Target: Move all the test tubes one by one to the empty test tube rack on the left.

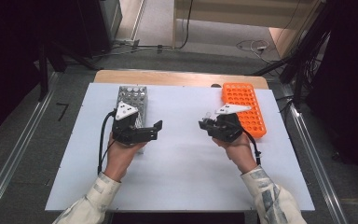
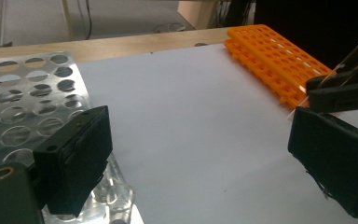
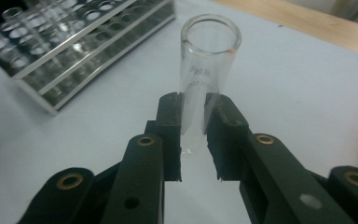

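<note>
One glass test tube [image 3: 208, 70] is pinched in the right tongs [image 3: 194, 135]; the left tongs [image 1: 154, 130] stand spread. Keeping it steady should suit either the metal rack [image 1: 131, 99] or orange rack [image 1: 243, 106].

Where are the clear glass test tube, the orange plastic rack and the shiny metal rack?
Clear glass test tube [image 3: 209, 51], right gripper view, upper wall.
Orange plastic rack [image 1: 245, 100], high view, holed top.
Shiny metal rack [image 1: 131, 95], high view, holed top.
</note>
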Demonstrator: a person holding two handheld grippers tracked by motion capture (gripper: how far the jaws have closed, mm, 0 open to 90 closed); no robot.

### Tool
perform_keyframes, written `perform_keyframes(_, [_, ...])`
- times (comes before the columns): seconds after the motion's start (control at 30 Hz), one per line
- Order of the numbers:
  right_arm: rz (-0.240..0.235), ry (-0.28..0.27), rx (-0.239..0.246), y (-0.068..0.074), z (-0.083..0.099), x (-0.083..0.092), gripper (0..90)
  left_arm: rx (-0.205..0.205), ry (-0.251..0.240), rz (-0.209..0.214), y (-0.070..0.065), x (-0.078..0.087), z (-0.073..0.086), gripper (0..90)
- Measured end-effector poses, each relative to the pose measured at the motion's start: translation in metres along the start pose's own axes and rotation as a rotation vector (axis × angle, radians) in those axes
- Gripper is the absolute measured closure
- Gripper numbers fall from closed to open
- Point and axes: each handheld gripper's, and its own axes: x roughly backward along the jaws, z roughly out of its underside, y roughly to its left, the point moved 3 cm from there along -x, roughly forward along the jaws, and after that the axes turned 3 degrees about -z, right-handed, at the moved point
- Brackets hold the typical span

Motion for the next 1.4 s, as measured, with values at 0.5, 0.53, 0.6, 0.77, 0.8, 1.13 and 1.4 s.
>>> perform_keyframes(0.5, [-0.111, 0.099, 0.086, 0.051, 0.012, -0.036, 73.0, -0.094, 0.009, 0.095, -0.044, -0.005, 0.007, 8.7])
perform_keyframes(0.53, [-0.120, 0.103, 0.089, 0.054, 0.012, -0.037, 72.9, -0.109, 0.007, 0.097, -0.046, -0.005, 0.008, 11.1])
perform_keyframes(0.6, [-0.139, 0.109, 0.107, 0.061, 0.013, -0.039, 73.0, -0.124, 0.001, 0.099, -0.051, -0.006, 0.011, 16.6])
perform_keyframes(0.77, [-0.158, 0.114, 0.121, 0.071, 0.012, -0.041, 72.9, -0.165, 0.020, 0.138, -0.057, -0.009, 0.017, 33.0])
perform_keyframes(0.8, [-0.160, 0.116, 0.120, 0.071, 0.012, -0.041, 73.0, -0.174, 0.025, 0.149, -0.058, -0.009, 0.018, 36.3])
perform_keyframes(1.13, [-0.169, 0.116, 0.125, 0.075, 0.013, -0.041, 72.9, -0.214, 0.051, 0.169, -0.063, -0.015, 0.025, 65.0])
perform_keyframes(1.4, [-0.169, 0.118, 0.123, 0.075, 0.013, -0.041, 72.9, -0.223, 0.053, 0.169, -0.064, -0.015, 0.025, 74.3])
